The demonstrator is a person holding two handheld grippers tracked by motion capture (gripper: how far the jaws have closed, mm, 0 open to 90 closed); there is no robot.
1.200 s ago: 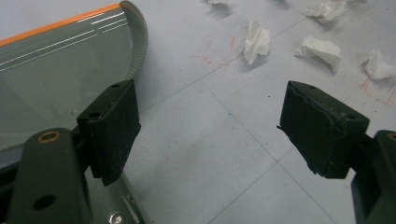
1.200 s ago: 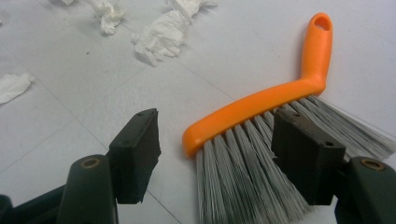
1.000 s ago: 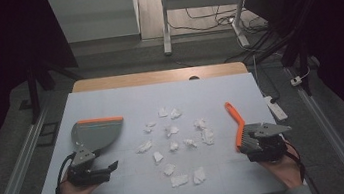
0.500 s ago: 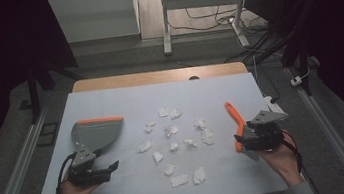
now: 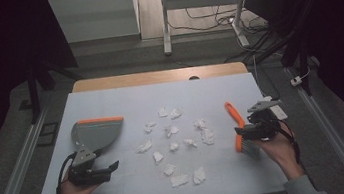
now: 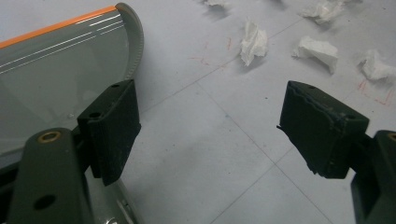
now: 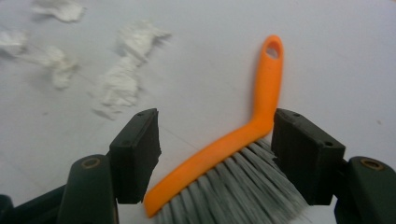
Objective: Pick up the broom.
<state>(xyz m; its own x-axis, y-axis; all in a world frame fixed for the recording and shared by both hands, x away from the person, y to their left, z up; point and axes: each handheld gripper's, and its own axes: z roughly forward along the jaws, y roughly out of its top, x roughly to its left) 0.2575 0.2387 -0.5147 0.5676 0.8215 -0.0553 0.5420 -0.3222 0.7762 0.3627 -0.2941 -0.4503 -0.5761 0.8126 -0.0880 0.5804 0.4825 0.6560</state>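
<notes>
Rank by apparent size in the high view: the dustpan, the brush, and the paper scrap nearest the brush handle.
1. dustpan, clearly largest.
2. brush, long but narrow.
3. paper scrap, smallest.
All lie on the table at similar depth, so nearness hardly affects the order.

On the table (image 5: 124, 95), the dustpan (image 5: 95, 135) lies at the left and the brush (image 5: 237, 126) at the right, with the paper scraps (image 5: 172, 131) scattered between them across the middle. The left gripper (image 5: 94, 174) sits just in front of the dustpan, at the near left, its jaws apart over bare table beside the pan's edge (image 6: 133, 46). The right gripper (image 5: 253, 131) sits at the near right with the brush (image 7: 243, 140) lying between its parted jaws, handle pointing away toward the far edge and bristles toward the near side.
</notes>
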